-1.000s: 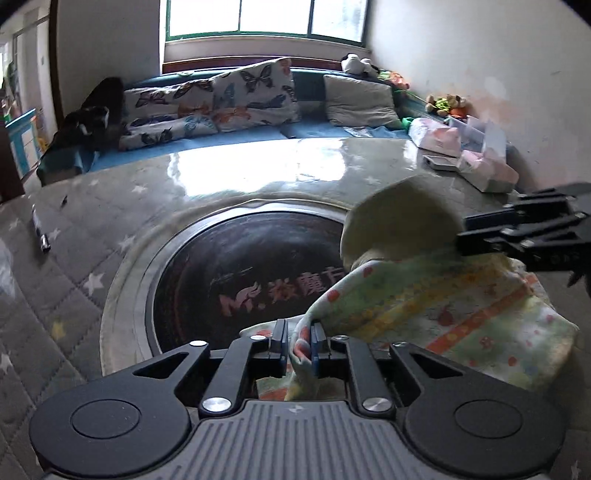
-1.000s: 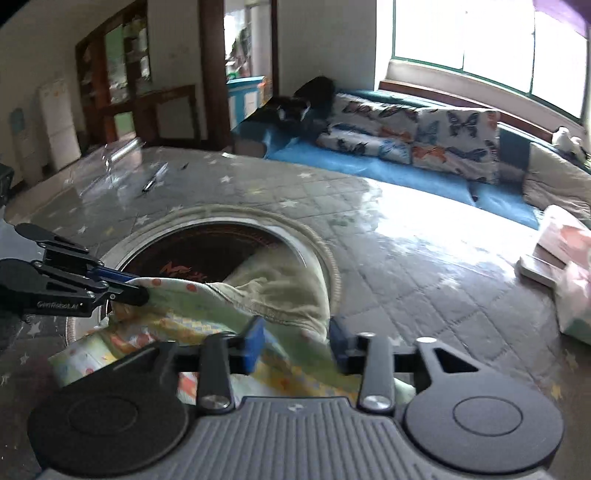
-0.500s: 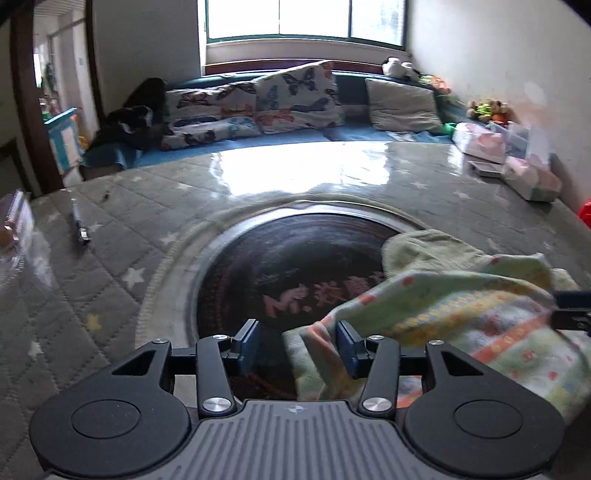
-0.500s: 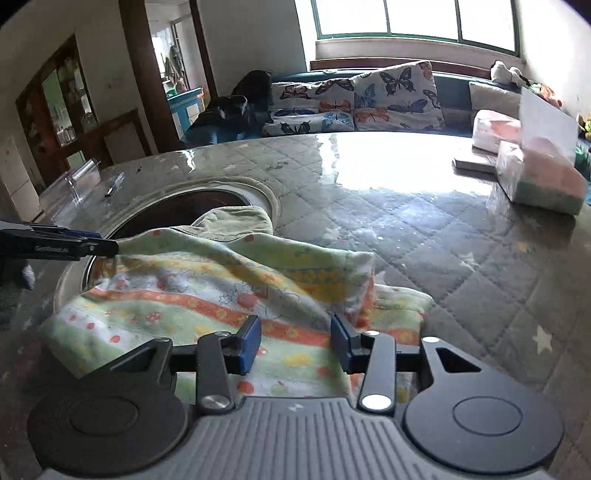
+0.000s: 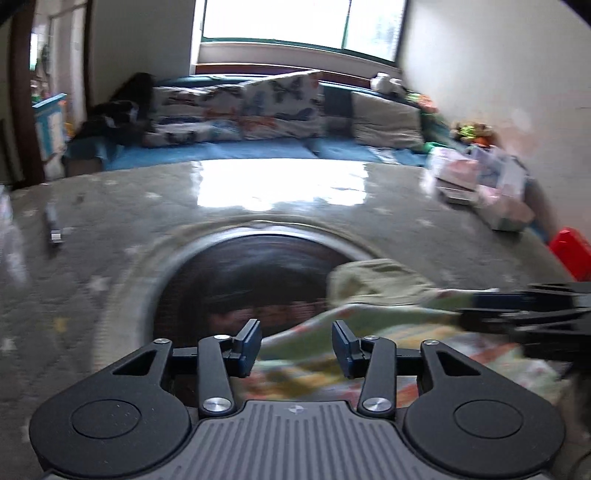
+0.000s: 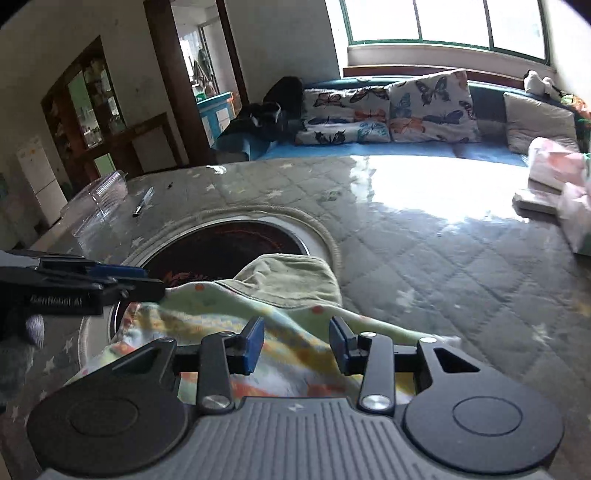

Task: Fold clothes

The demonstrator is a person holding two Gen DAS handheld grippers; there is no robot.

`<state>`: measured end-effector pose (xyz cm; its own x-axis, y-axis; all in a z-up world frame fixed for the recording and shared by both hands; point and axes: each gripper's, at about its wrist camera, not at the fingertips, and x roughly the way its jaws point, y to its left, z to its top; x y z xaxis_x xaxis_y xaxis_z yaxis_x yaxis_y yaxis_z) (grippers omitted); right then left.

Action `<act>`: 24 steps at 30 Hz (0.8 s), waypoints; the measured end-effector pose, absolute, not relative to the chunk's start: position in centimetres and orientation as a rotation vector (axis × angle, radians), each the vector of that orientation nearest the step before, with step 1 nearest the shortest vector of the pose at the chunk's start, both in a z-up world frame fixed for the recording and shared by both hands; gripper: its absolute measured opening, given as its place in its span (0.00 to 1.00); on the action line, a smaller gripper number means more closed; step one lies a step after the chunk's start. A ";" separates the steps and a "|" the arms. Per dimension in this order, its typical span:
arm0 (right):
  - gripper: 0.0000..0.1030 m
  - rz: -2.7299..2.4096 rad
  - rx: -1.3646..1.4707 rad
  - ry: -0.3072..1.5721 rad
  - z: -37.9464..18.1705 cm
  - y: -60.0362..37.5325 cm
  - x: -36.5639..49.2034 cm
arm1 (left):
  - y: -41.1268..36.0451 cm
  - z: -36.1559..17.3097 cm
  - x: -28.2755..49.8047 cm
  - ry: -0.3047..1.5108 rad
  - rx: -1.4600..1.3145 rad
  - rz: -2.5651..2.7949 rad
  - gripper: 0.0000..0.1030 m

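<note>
Garment [image 6: 280, 328] lies ungripped between both grippers' part-open, closing fingers [image 5: 248, 345] [image 6: 254, 343].

Bright window [image 6: 447, 22], blue sofa [image 6: 388, 149] w/ cushions, prob. cabinet [image 6: 92, 107] left.

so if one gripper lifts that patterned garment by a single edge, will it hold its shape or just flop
Likely flop: the patterned garment already lies in soft folds and drapes over the round inset's rim, so it looks limp. It probably weighs little, being thin cloth. On the glossy table cover it may slide rather than stay put when pushed.
</note>
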<state>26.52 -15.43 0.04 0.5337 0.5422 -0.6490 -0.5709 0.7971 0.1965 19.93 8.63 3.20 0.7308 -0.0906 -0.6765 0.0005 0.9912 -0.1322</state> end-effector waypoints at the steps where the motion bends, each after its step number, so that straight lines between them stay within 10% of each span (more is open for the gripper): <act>1: 0.35 0.662 -0.040 0.765 -0.2 -15.1 26.9 | 8.1 3.1 20.4 0.753 -0.124 -0.065 0.42; 12: 0.16 0.614 -0.038 0.770 -2.0 -14.3 28.6 | 6.7 -0.5 24.1 0.815 -0.131 -0.055 0.46; 24: 0.29 0.679 -0.152 0.708 -0.1 -14.2 24.6 | 5.4 2.1 20.3 0.722 -0.113 -0.099 0.44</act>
